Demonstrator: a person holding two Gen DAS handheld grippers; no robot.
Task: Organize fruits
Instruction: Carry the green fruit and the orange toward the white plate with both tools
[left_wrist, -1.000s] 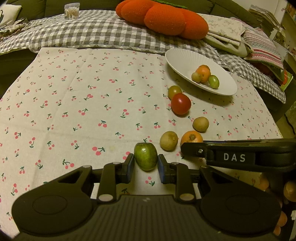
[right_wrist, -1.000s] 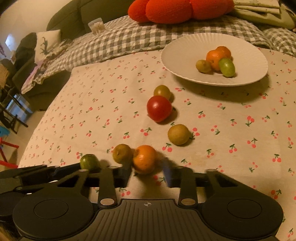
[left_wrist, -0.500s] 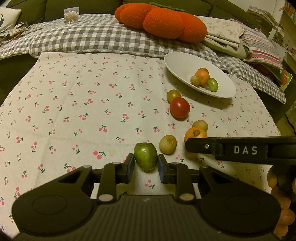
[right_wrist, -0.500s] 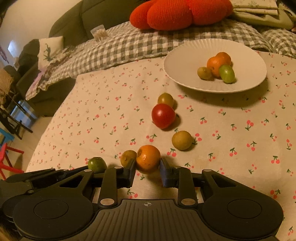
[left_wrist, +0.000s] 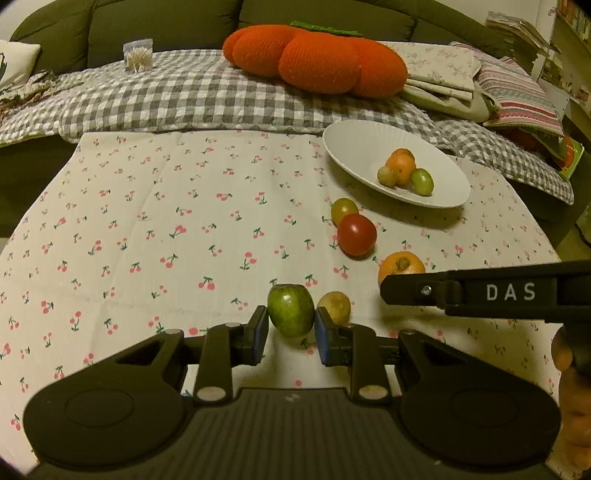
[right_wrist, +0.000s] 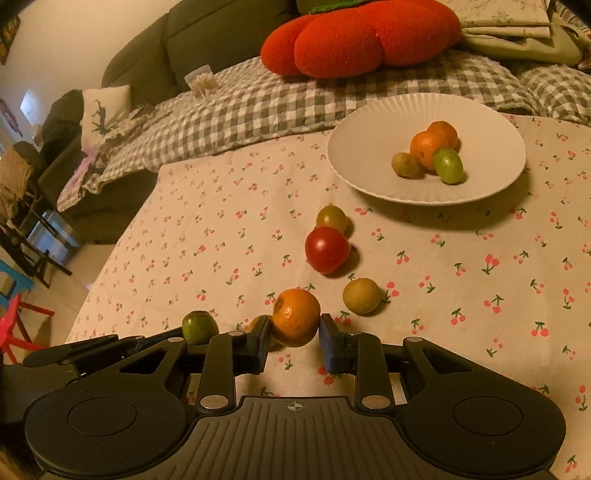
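Observation:
My left gripper (left_wrist: 290, 328) is shut on a green fruit (left_wrist: 291, 309) and holds it just above the cherry-print tablecloth. My right gripper (right_wrist: 294, 334) is shut on an orange (right_wrist: 296, 316), lifted off the cloth; this orange also shows in the left wrist view (left_wrist: 400, 266). A white plate (right_wrist: 369, 147) at the back right holds two oranges, a green fruit and a small yellowish fruit. Loose on the cloth lie a red tomato (right_wrist: 327, 249), a yellow-green fruit (right_wrist: 331, 218) behind it and a yellowish fruit (right_wrist: 361, 295). Another yellowish fruit (left_wrist: 334, 307) sits beside my left gripper.
A big orange pumpkin cushion (left_wrist: 317, 59) lies on a grey checked blanket (left_wrist: 166, 99) behind the table. Folded cloths (left_wrist: 509, 85) are stacked at the back right. A small clear box (left_wrist: 138, 55) stands on the blanket. The table's left edge drops to the floor (right_wrist: 48, 288).
My right gripper closed on the orange and lifted it. My left gripper, holding the green fruit, rose a little. Both views pulled back from the table.

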